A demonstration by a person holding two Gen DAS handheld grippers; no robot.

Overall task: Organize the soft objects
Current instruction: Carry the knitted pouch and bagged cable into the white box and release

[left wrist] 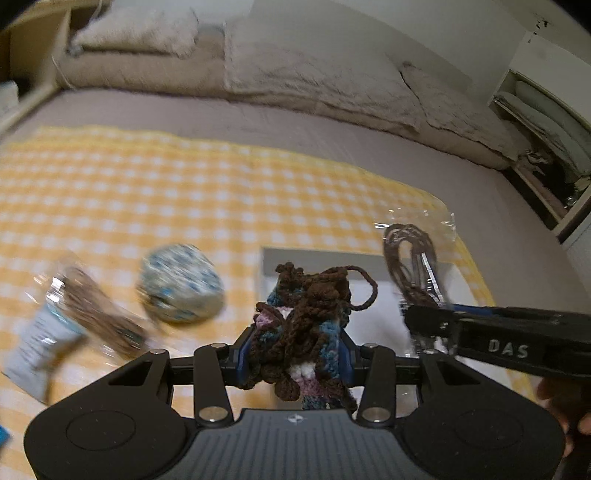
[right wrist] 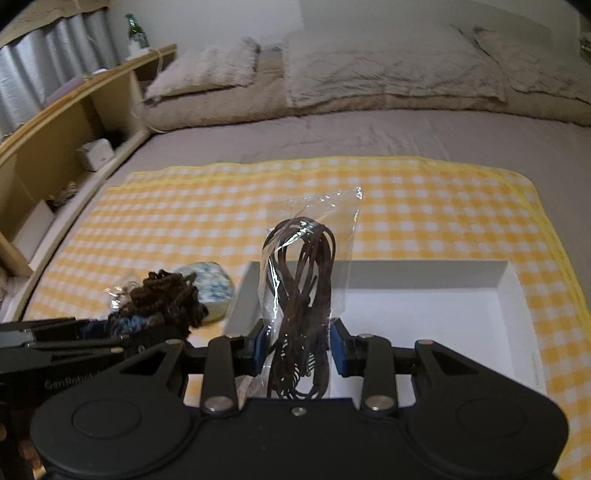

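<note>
My left gripper (left wrist: 295,350) is shut on a crocheted bundle (left wrist: 303,317) of brown, blue, pink and white yarn, held above the near left corner of a white box (left wrist: 369,266). My right gripper (right wrist: 299,347) is shut on a clear bag of brown cord (right wrist: 299,280), which stands upright over the box's (right wrist: 424,295) left part. In the right wrist view the left gripper (right wrist: 110,332) and its bundle (right wrist: 162,299) are just left of the box. A blue-and-white yarn ball (left wrist: 181,284) lies on the checked cloth, with a second packet of brown cord (left wrist: 81,310) to its left.
A yellow-and-white checked cloth (right wrist: 406,206) covers the grey bed (right wrist: 332,136). Fluffy beige pillows (right wrist: 388,74) line the far side. A wooden headboard shelf (right wrist: 74,110) with a green bottle (right wrist: 136,33) and small boxes runs along the left. A person's hand (left wrist: 565,402) shows at the right edge.
</note>
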